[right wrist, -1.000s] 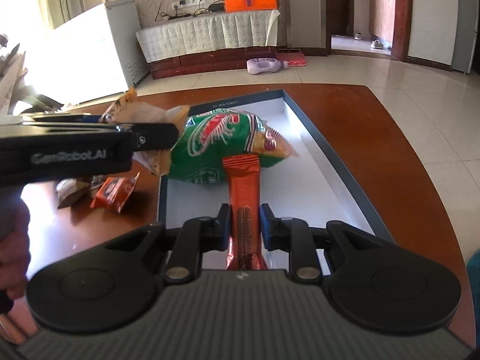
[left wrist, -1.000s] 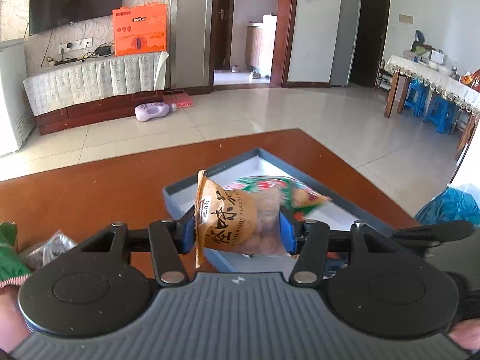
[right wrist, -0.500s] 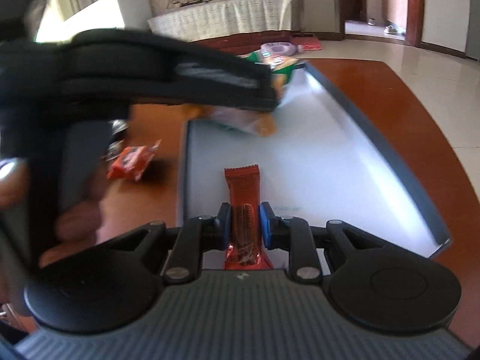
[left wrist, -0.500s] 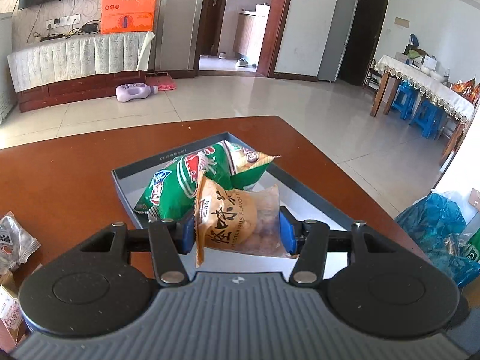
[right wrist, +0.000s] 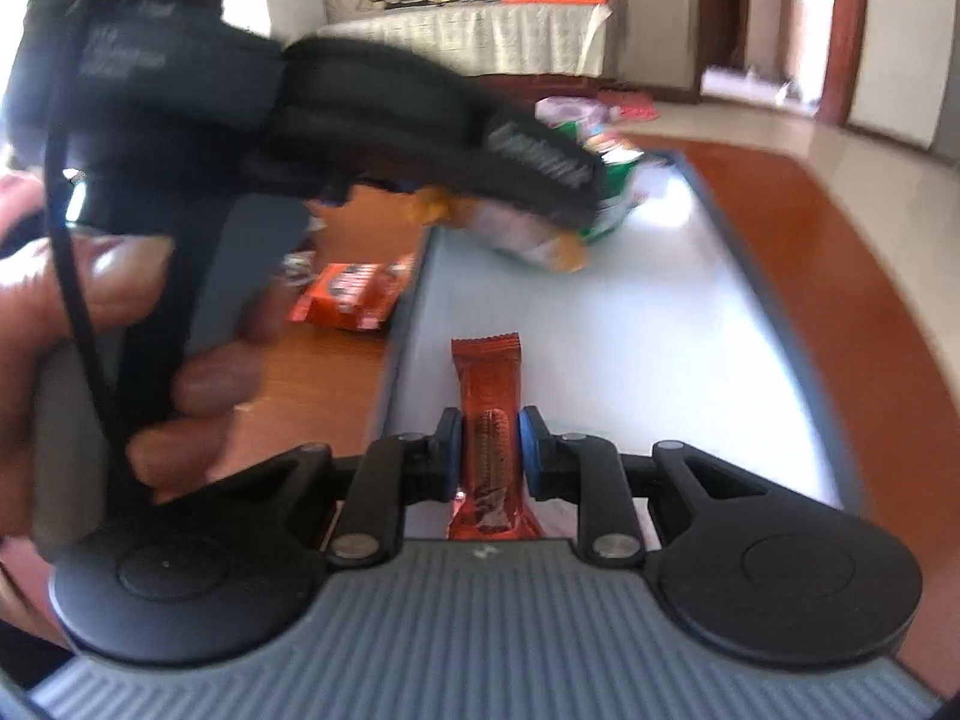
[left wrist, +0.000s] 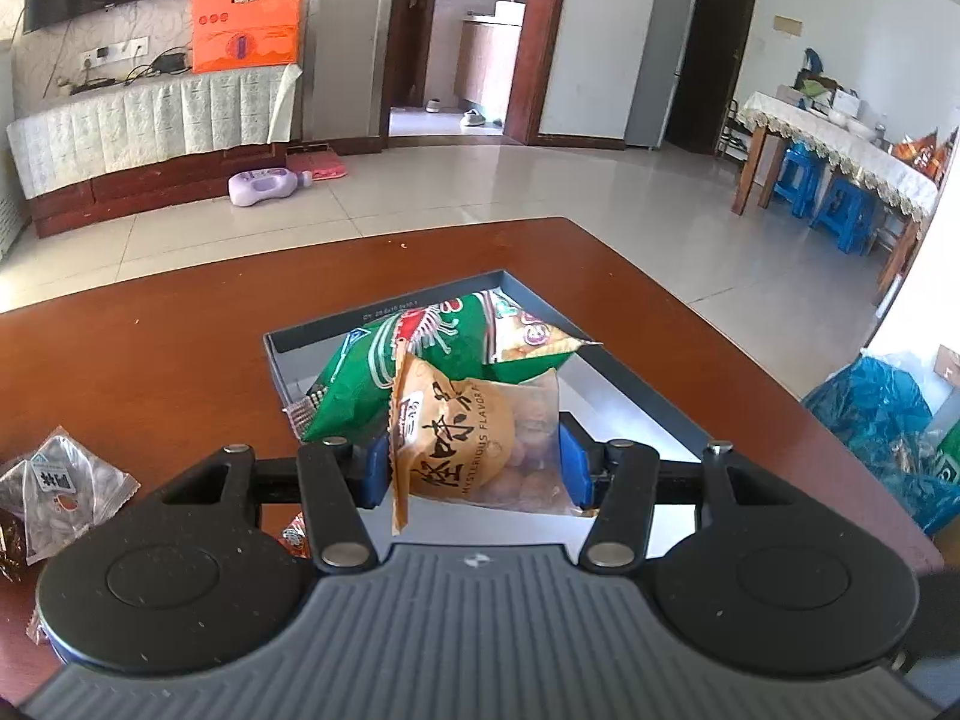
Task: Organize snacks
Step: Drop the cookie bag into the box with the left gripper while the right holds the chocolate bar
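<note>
While the left gripper (left wrist: 474,468) clamps a tan peanut packet (left wrist: 474,444) over the tray (left wrist: 636,390), green chip bag (left wrist: 420,360) just ahead, the right gripper (right wrist: 491,450) pinches an orange wafer bar (right wrist: 487,408) pointing forward over the tray's near end.

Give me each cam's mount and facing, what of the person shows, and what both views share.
Left wrist: sits on the left claw, looks out over the table and tray toward the TV wall; claw shut on a tan snack bag; no hand visible.
Right wrist: sits on the right claw, looks along the tray; claw shut on a red bar; the person's left hand shows.
Shared: tray, green bag, tan snack bag.
</note>
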`<state>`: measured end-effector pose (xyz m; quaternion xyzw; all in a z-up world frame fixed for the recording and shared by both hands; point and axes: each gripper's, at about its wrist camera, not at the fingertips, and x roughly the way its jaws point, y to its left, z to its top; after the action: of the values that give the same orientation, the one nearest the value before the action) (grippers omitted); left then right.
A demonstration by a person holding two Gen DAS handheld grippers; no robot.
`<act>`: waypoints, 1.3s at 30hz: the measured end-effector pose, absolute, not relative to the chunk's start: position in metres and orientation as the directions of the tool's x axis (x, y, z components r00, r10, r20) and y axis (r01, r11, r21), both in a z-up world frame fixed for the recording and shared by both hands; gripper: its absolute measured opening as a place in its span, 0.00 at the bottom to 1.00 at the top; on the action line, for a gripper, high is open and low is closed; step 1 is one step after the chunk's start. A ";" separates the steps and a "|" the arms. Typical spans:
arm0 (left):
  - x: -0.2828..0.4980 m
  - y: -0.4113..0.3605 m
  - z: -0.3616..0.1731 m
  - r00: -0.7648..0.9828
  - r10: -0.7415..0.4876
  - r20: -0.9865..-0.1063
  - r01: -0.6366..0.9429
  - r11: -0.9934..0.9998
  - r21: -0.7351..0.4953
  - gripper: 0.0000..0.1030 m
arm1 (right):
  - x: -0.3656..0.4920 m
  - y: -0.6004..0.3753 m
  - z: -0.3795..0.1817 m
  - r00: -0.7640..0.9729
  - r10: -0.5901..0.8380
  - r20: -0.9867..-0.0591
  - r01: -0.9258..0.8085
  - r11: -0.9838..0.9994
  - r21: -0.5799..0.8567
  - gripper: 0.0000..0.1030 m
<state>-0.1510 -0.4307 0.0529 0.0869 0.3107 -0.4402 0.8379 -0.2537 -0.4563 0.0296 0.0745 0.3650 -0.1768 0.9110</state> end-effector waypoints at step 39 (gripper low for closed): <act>-0.178 -0.479 0.023 0.503 -0.547 -0.669 0.712 0.701 -0.037 0.62 | -0.274 -0.482 0.020 0.674 -0.312 -0.670 0.449 0.893 0.036 0.23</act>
<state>-0.1780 -0.4789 0.0228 0.1224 0.3374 -0.3669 0.8582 -0.2741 -0.4821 0.0205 0.0991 0.3456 -0.2091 0.9094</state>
